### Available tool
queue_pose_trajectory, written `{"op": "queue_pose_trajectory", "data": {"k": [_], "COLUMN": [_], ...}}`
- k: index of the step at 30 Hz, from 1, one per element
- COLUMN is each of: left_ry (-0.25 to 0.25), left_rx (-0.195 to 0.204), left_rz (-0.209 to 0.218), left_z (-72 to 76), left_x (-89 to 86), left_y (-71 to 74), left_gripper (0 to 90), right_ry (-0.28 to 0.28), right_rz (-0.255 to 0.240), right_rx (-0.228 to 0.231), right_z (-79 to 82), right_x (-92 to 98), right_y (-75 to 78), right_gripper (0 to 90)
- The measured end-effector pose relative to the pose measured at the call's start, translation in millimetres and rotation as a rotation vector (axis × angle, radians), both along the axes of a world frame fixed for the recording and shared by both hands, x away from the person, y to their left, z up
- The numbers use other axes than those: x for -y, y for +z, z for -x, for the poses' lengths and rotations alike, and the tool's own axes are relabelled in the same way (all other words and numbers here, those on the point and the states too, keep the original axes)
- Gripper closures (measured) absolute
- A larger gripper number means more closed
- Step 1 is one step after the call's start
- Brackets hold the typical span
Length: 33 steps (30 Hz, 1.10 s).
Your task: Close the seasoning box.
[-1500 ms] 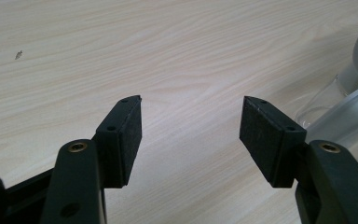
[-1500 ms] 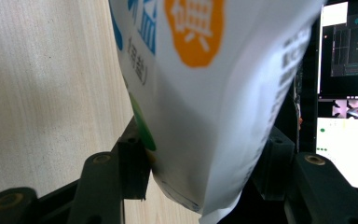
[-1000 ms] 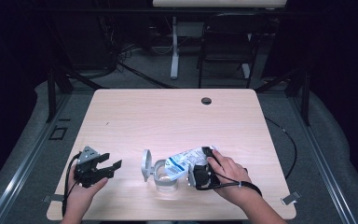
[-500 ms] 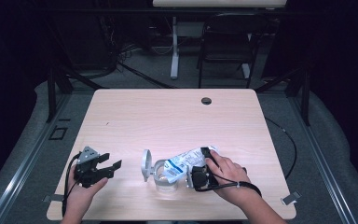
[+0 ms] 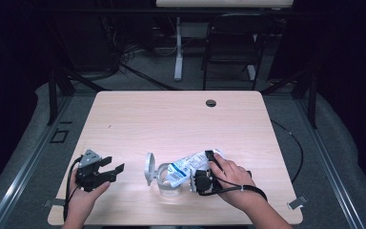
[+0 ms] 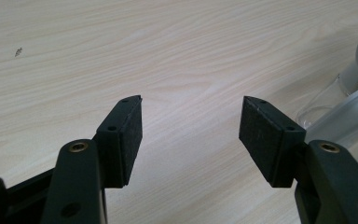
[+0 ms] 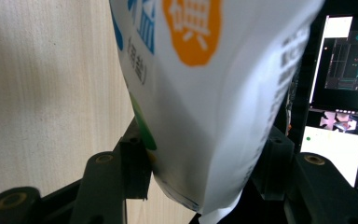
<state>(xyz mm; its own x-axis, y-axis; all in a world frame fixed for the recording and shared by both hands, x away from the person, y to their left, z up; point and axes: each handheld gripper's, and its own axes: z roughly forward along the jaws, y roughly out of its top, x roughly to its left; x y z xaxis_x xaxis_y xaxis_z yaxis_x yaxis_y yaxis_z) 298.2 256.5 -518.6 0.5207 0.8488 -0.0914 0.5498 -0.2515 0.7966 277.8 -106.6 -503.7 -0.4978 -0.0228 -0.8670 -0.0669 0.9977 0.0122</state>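
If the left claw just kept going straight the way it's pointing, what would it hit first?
Most likely the clear jar with its open lid. The left claw stands open and points across bare table toward it. In the left gripper view the jar sits off to the right edge, so it might only graze it.

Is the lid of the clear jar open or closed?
Open. The lid stands up on edge beside the jar, and the white bag points into its mouth.
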Motion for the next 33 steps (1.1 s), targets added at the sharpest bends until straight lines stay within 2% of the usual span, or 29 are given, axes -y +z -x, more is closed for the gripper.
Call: {"op": "queue_pose_trajectory", "data": {"k": [2,3,5,6,7,9,13,14,27,33], "left_ry": [0.001,0.002,0.001,0.001,0.001,0.000,0.002,0.003,0.004,0.004], "left_rx": [0.000,-0.001,0.000,0.001,0.001,0.001,0.001,0.001,0.002,0.002], "left_rz": [0.000,-0.001,-0.001,0.001,0.001,0.001,0.006,0.007,0.005,0.006], "left_z": [0.0,0.1,0.2,0.3,0.3,0.3,0.0,-0.1,-0.3,-0.2], "left_x": [-0.4,-0.7,-1.0,-1.0,-1.1,-1.0,-1.2,-1.3,-1.7,-1.7], "left_y": [0.1,0.3,0.7,0.8,0.9,0.8,0.4,0.4,0.1,0.4], "left_gripper": [40.0,39.9,40.0,39.9,39.9,40.0,39.9,39.9,39.9,40.0], "right_ry": [0.001,0.002,0.004,0.002,0.011,0.013,0.013,0.029,0.034,0.039], "right_rz": [-0.001,0.032,0.029,0.067,0.043,0.063,0.046,0.059,0.095,0.094], "right_rx": [0.002,0.010,0.008,0.020,0.009,0.010,0.003,0.014,0.026,0.027], "right_z": [-0.1,0.1,-0.2,0.3,-1.0,-1.8,-2.5,-3.3,-3.8,-4.6], "right_x": [-0.8,-2.7,-3.4,-5.1,-4.8,-6.1,-7.4,-8.1,-10.1,-9.5], "right_y": [0.6,3.0,2.6,5.3,3.6,5.5,5.0,5.5,8.8,8.2], "right_gripper": [48.4,48.5,48.5,48.5,48.6,48.6,48.7,48.7,49.0,49.0]}}
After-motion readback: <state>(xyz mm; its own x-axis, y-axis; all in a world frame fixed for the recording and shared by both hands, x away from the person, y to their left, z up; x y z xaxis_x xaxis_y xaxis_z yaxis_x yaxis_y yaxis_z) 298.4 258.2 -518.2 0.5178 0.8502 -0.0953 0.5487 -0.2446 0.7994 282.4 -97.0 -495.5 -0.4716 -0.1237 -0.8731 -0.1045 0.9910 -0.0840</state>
